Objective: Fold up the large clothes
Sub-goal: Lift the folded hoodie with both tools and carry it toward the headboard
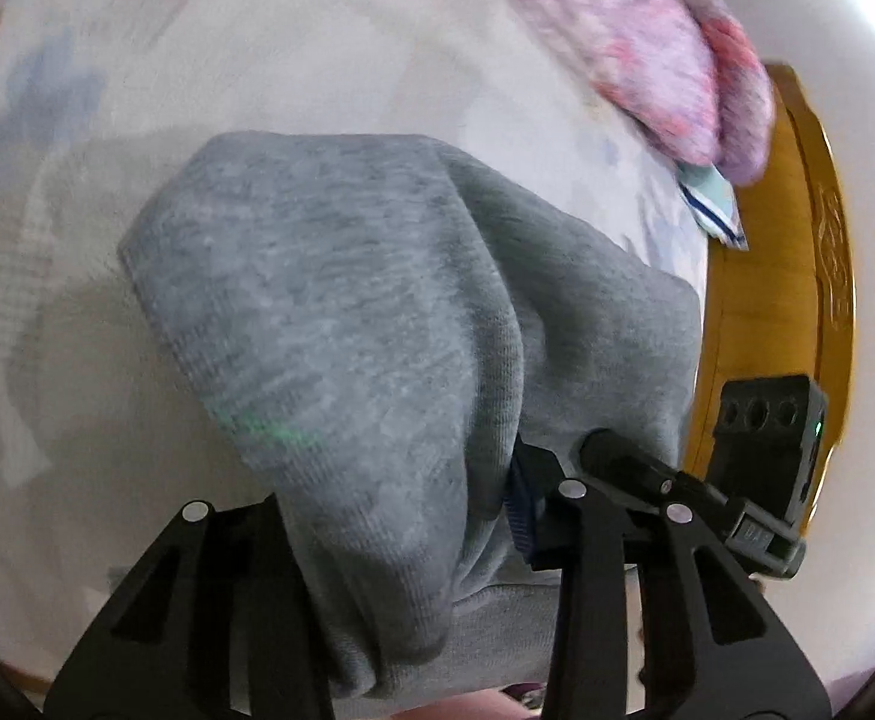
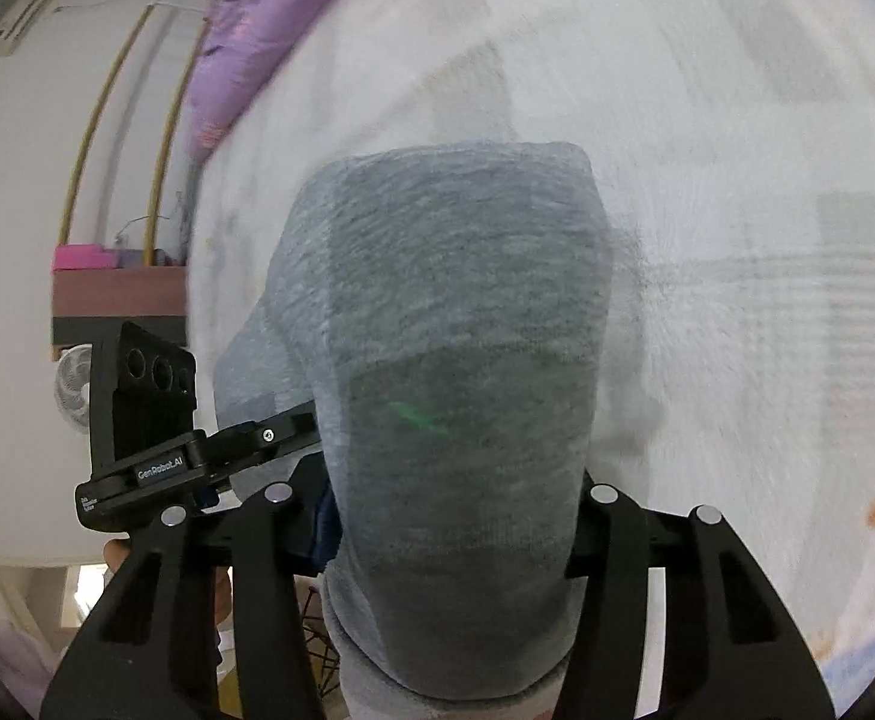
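A grey knit garment hangs bunched over the pale bed sheet, lifted clear of it. My left gripper is shut on one fold of it; the cloth fills the gap and hides the fingertips. In the right wrist view the same grey garment drapes forward between the fingers of my right gripper, which is shut on it too. The two grippers are close side by side: the right one's housing shows in the left wrist view, and the left one's housing in the right wrist view.
A pink and purple blanket lies heaped at the far edge of the bed, with a striped cloth under it. A wooden bed frame borders that side. A shelf with a pink box and a fan stand by the wall.
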`<move>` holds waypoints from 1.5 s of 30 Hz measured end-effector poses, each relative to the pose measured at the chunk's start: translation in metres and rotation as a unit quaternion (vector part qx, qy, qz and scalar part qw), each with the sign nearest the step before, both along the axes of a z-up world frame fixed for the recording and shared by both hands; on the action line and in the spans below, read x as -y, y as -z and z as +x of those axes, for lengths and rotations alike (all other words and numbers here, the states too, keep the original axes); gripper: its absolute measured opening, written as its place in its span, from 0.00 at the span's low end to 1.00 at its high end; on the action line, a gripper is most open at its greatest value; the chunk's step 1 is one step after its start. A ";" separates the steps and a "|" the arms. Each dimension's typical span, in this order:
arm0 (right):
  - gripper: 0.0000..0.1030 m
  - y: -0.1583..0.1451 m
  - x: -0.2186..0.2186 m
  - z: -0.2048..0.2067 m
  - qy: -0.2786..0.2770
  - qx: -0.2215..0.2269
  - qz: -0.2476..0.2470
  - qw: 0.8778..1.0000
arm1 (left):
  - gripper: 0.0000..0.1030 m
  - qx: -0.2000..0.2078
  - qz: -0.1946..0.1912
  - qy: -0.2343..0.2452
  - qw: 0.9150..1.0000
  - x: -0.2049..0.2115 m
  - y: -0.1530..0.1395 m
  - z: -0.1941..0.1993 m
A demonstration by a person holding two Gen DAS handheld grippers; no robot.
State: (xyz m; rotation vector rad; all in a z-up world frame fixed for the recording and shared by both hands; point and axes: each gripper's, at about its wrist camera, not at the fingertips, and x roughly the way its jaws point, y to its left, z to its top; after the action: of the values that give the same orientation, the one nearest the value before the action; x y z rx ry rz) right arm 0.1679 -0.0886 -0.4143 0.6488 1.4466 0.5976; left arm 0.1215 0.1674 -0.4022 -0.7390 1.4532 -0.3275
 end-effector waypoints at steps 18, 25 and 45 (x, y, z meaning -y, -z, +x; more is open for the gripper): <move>0.47 -0.192 0.131 -0.109 0.089 0.106 0.025 0.990 | 0.36 0.111 0.052 0.098 0.988 0.137 -0.207 -0.061; 0.47 -0.186 0.236 -0.129 0.106 0.111 0.042 0.987 | 0.36 0.133 0.085 0.133 0.979 0.250 -0.208 -0.071; 0.48 -0.099 0.638 -0.040 0.067 0.091 -0.081 0.990 | 0.36 0.109 0.068 0.147 0.981 0.686 -0.070 0.024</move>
State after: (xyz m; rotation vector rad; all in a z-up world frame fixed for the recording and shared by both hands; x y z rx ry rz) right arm 0.1283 -0.7266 -0.3153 0.5433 1.2562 0.4185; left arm 0.1457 -0.5181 -0.3318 -0.3648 1.3589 -0.5145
